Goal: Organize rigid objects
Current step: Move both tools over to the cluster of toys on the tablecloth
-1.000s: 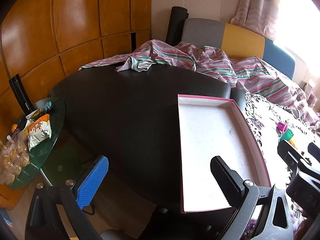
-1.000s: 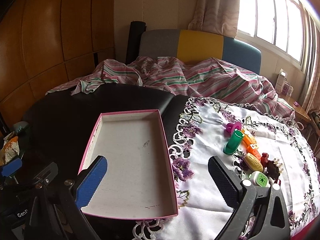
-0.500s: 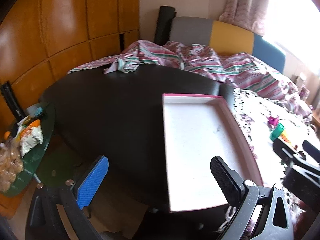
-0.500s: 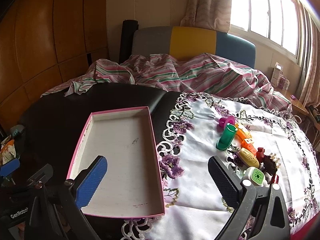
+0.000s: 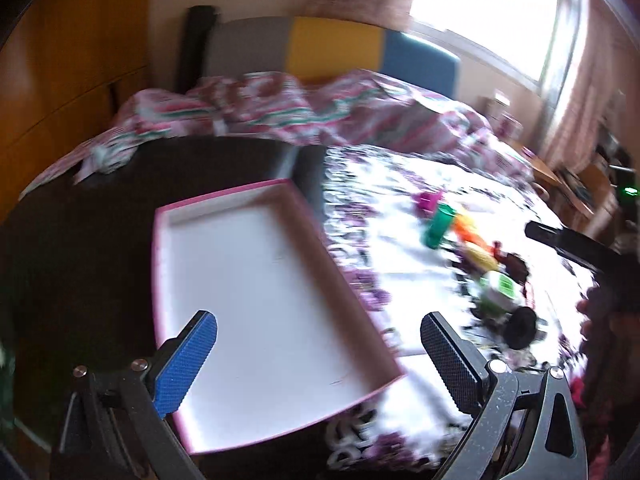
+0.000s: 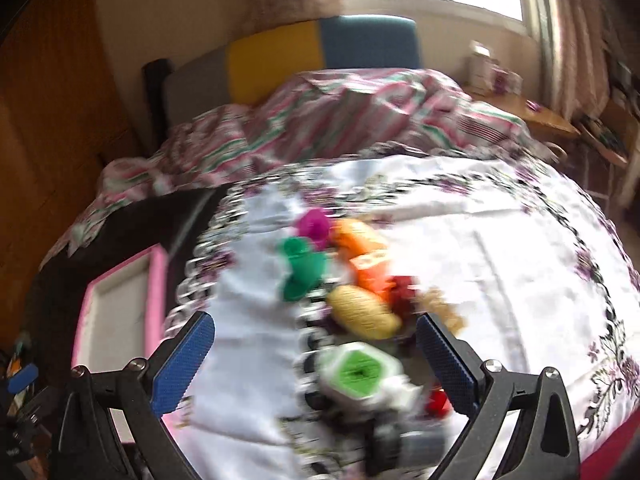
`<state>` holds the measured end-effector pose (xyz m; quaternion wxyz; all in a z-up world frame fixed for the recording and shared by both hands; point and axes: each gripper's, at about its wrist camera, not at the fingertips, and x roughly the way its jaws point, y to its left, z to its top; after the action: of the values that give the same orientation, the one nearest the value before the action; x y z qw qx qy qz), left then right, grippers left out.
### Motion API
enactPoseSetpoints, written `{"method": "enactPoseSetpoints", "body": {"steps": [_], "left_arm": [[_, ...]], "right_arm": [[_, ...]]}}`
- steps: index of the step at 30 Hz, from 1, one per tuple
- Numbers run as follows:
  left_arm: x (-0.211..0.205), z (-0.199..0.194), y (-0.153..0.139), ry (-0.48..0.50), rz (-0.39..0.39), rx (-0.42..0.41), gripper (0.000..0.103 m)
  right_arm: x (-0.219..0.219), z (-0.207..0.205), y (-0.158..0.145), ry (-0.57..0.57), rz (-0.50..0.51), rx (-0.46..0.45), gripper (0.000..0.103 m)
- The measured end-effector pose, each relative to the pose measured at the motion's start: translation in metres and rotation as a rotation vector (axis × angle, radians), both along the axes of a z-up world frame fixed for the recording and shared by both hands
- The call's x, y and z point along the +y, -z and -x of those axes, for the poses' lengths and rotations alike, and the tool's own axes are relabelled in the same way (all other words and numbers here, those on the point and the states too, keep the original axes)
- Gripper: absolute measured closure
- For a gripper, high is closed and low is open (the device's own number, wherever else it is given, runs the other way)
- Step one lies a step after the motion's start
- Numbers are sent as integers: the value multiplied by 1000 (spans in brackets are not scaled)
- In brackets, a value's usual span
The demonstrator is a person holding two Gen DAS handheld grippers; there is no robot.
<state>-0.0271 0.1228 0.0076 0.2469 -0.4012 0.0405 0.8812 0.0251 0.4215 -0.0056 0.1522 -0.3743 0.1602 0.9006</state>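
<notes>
An empty pink-rimmed tray (image 5: pixel 256 276) with a white floor lies on the dark surface; my left gripper (image 5: pixel 318 354) hangs open over its near end. Both now views are blurred. In the right wrist view my right gripper (image 6: pixel 314 360) is open, low over a cluster of small toys on the embroidered white cloth (image 6: pixel 480 248): a white and green piece (image 6: pixel 360 374) between the fingers, a yellow oval (image 6: pixel 362 312), a green cup (image 6: pixel 302 270), an orange block (image 6: pixel 366 256) and a magenta piece (image 6: pixel 314 226). The tray's edge (image 6: pixel 158 292) shows at left.
A striped pink and green blanket (image 6: pixel 340 120) is heaped behind the cloth, before a grey, yellow and blue headboard (image 5: pixel 332 50). Wooden panels (image 5: pixel 72 80) stand at left. A bedside table (image 6: pixel 532 114) with small items sits under the bright window.
Both grippers have swung right. The right one has closed in on the toy cluster, now between its fingers. The left one now sees the tray centred and the toys at right.
</notes>
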Motion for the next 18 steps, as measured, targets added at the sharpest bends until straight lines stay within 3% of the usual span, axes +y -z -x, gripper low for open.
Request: {"method": "enactPoseSetpoints", "body": {"steps": [4,7,9,11,16,18], "left_arm": [[48,5,5,107,30,-27,1],[84,3,11,184,30,-59,1],[106,2,17,237,32,-87,4],[130,2,27,288,36,-120,13],[183,-2,42,407,48,-192,16],[197,-1,52,443,47,-266,16]], "right_arm": [[50,-15,24,134,79,14,0],[73,-26,32,218,197,38,0],[77,-31,29,251,182,48,0],[80,-32,31,264,200,51,0],[83,-32,32,262,240,64,0],[85,-32,32,257,246,69,0]]}}
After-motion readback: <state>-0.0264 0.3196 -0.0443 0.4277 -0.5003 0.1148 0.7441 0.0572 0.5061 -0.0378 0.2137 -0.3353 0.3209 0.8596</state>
